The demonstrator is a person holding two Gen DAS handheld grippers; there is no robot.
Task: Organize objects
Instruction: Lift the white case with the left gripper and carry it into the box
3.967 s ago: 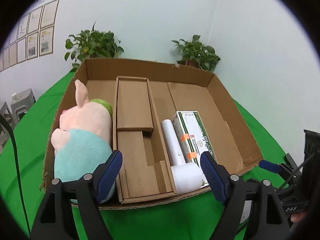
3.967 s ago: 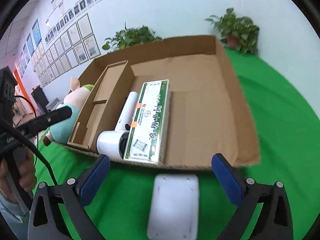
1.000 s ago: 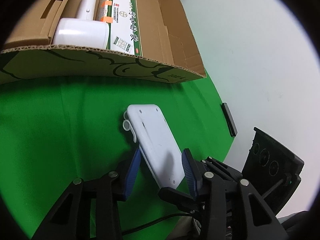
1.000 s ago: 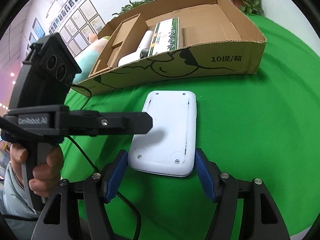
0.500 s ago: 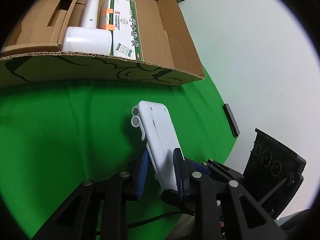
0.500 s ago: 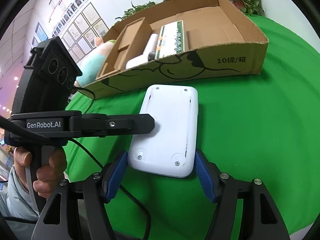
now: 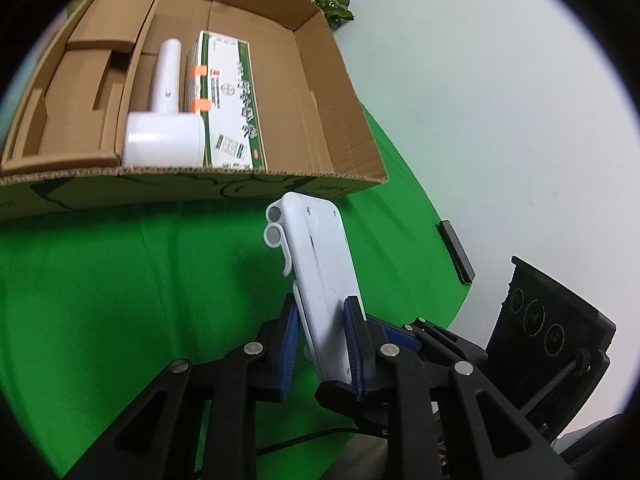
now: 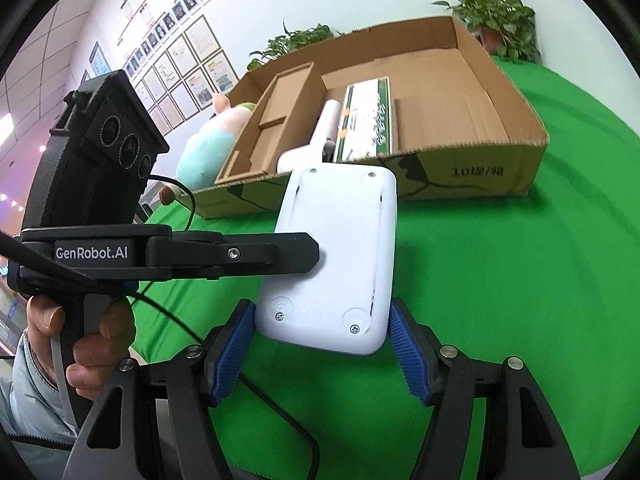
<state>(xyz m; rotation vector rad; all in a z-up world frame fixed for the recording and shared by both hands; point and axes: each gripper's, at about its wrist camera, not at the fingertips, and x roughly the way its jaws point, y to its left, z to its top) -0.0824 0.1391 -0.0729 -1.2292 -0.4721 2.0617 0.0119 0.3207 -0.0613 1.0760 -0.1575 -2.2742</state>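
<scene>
Left wrist view: left gripper (image 7: 324, 328) pinching the thin edges of a flat white device (image 7: 320, 280), holding it tilted up off the green cloth (image 7: 120, 300), both blue pads (image 7: 354, 336) pressing against its sides. Two round ports showing at the device's far end, just short of the cardboard box (image 7: 352, 148). Lying inside the box: a white hair dryer (image 7: 164, 120) touching a green-and-white carton (image 7: 228, 104), with a brown cardboard insert (image 7: 80, 80) to their left. Resting on the cloth's right edge, a small black bar (image 7: 456, 252).

Right wrist view: right gripper (image 8: 324, 344) flanking the near end of the device (image 8: 336, 256), its 2 blue pads (image 8: 408, 356) set just beside the corners; whether touching, cannot tell. Left gripper (image 8: 308, 256) reaching in from the left side, gripped in a hand (image 8: 80, 344). Sitting against the box's (image 8: 480, 176) far left wall, outside it, a plush pig (image 8: 208, 140). Standing behind the box, 2 potted plants (image 8: 500, 16).
</scene>
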